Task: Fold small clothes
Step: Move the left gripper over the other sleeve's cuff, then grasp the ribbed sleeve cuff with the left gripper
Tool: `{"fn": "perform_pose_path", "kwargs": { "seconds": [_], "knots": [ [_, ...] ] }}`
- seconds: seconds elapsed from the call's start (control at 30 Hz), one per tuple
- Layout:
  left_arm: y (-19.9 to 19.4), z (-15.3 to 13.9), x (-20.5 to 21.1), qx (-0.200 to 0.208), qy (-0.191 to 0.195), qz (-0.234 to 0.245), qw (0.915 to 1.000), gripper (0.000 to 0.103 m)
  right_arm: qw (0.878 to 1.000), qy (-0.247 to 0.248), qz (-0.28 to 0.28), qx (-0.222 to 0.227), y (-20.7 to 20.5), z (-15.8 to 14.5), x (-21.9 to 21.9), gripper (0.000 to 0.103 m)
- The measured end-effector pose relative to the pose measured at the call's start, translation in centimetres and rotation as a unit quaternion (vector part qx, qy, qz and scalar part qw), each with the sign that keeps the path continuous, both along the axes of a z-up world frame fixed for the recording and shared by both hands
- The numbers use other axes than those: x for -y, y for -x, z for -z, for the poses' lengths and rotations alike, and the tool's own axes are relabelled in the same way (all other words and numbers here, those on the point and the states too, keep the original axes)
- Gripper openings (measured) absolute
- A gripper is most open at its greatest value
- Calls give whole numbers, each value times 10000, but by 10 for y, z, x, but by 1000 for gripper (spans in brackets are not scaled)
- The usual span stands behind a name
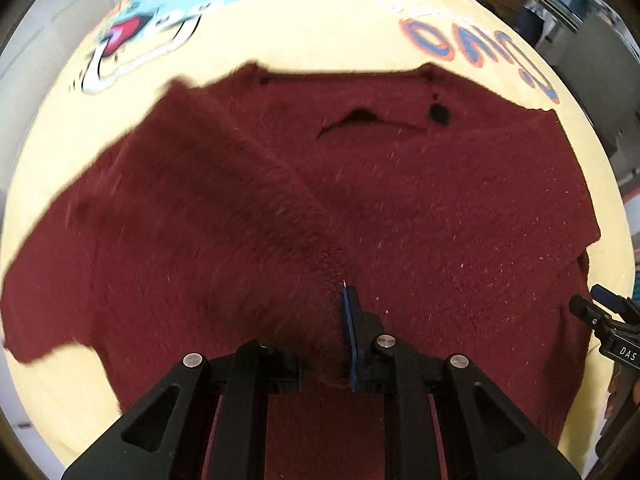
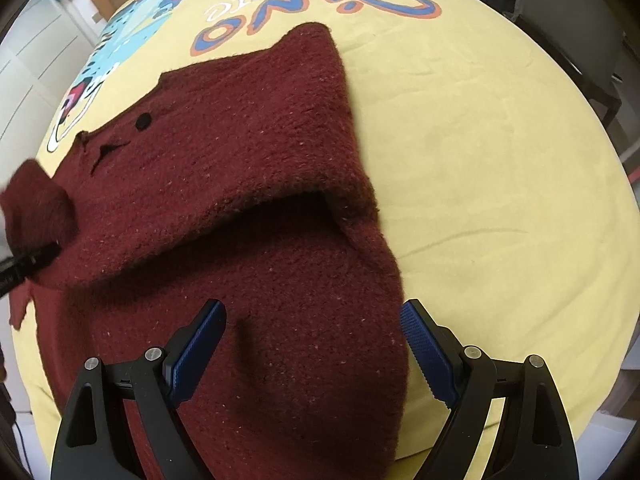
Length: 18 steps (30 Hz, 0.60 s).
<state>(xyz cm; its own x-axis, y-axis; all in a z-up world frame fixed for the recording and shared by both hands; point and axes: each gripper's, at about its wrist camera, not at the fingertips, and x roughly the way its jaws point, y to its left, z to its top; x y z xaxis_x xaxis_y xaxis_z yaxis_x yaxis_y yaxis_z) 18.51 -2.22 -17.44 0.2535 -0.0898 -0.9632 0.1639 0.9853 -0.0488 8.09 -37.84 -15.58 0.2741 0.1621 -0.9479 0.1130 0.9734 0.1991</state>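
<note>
A dark red knitted sweater (image 2: 248, 168) lies spread on a yellow sheet (image 2: 480, 160), partly folded: one side is turned over onto the body, leaving a dark open pocket under the fold near the middle. The left gripper (image 1: 347, 300) has its blue-padded fingers (image 1: 349, 332) pressed nearly together on a bunched ridge of the sweater's fabric, which rises into the pinch; no earlier view is given to compare. In the right wrist view this same gripper shows at the left edge as a black tip with a lifted flap of the knit beside it. The right gripper (image 2: 312, 320) hangs over the sweater's near part with its fingers (image 2: 428, 352) spread wide, one pad over the knit and the other at the sweater's right edge, pinching nothing. A black round spot (image 2: 143, 121) and a thin dark line sit on the sweater near its far edge. The sheet carries large print in blue outlined with orange, seen upside down, that reads "Dino" (image 2: 320, 12), with a smaller white word beneath it that is too blurred to read, and a cartoon figure (image 2: 120, 40) in light blue, red and white. In the left wrist view the right gripper's body at the right edge bears a white label starting "DAS" (image 1: 627, 354), the rest cut off.
</note>
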Motion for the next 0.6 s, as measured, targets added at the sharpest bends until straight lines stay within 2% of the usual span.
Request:
{"fn": "perform_pose_path", "kwargs": {
  "seconds": [0.07,0.17,0.2,0.33,0.53,0.57,0.6],
  "knots": [
    [3,2,6,-101,49,-109,9999,21,10000,23,-45,-1,1,0,-1,90],
    [0,19,-1,-507,-37,-394,9979,44,9999,78,-78,16,2,0,-1,90],
    [-1,22,-5,-532,-15,-472,9975,50,9999,83,-71,25,3,0,-1,90],
    [-5,25,-23,-634,122,-711,9954,64,10000,64,-61,33,5,-1,-1,90],
    [-6,9,-71,-570,208,-831,9947,93,9998,104,-140,20,0,2,-7,90],
    [-8,6,-80,-533,270,-892,9942,102,9998,109,-154,25,0,1,-8,90],
    [-10,0,-90,-451,344,-969,9937,102,9998,124,-171,34,-3,1,-11,90]
  ]
}}
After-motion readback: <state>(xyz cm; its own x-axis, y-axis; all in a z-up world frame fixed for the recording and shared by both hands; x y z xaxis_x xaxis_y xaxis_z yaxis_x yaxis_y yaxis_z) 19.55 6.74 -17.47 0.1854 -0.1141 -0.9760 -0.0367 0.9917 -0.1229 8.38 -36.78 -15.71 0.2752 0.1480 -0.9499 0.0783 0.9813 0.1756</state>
